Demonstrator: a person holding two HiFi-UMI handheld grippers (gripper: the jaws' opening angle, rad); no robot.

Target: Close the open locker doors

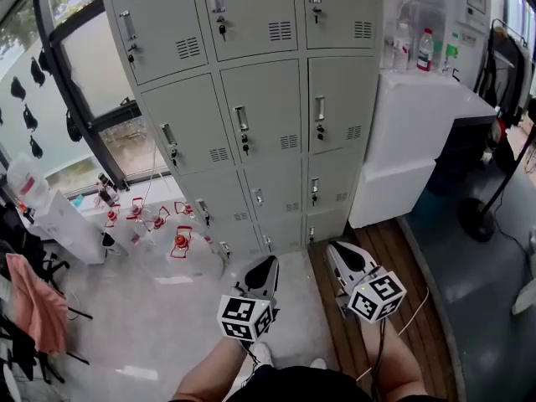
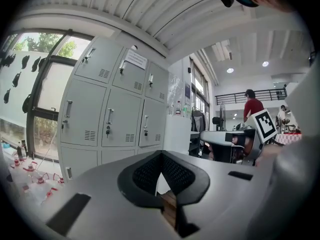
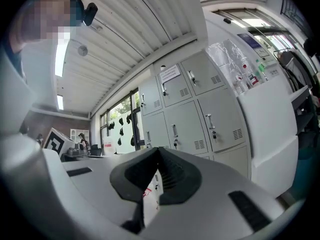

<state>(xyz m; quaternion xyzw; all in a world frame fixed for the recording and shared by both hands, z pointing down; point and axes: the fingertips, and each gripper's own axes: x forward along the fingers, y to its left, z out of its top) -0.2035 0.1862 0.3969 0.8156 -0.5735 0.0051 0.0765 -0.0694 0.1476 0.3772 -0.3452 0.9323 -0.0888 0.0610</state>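
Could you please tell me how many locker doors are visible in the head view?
12, in three columns of four on the locker: three each in the top row, second row, third row and bottom row. All look shut; none seems hidden.

**Handheld Gripper Units and Operator: External Appearance**

The left gripper (image 1: 268,262) and right gripper (image 1: 332,247) share one build: a light grey moulded shell tapering to a point, with black ribbed pads (image 2: 145,174) lining a V-shaped recess. Black rectangular slots (image 2: 68,213) are set into the upper shell. The left marker cube (image 1: 245,317) and right marker cube (image 1: 377,296) are white, printed with black square codes. A black cable (image 1: 378,354) leaves the right unit. The operator wears a dark garment (image 1: 310,385) and white shoes (image 1: 262,354).
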